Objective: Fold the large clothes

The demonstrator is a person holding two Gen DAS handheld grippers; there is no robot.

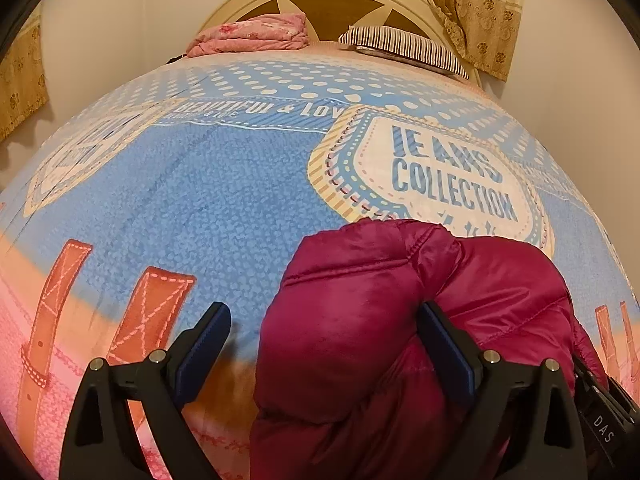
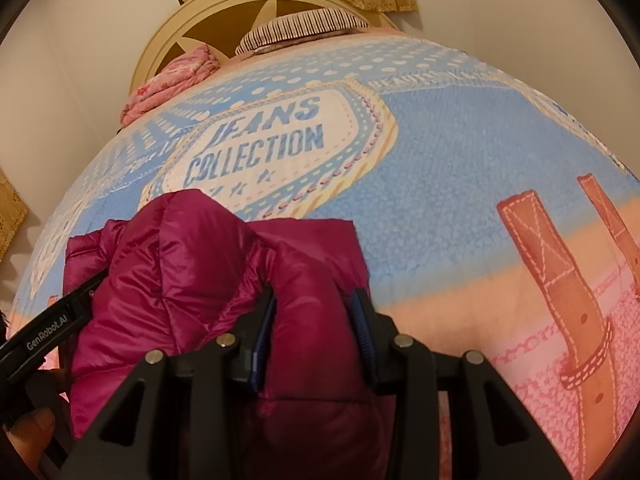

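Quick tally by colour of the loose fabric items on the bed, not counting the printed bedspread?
Magenta: 1, the puffer jacket
Pink: 1, the folded floral blanket
Striped: 1, the pillow
Total: 3

A shiny magenta quilted puffer jacket (image 1: 360,320) lies on a bedspread (image 1: 200,200) printed in denim blue, white polka dots, peach and pink, with brown belt straps at 8 o'clock. At 12 o'clock: a pink floral blanket (image 1: 256,34), a navy-and-white striped pillow (image 1: 400,42), a cream headboard (image 1: 248,4).
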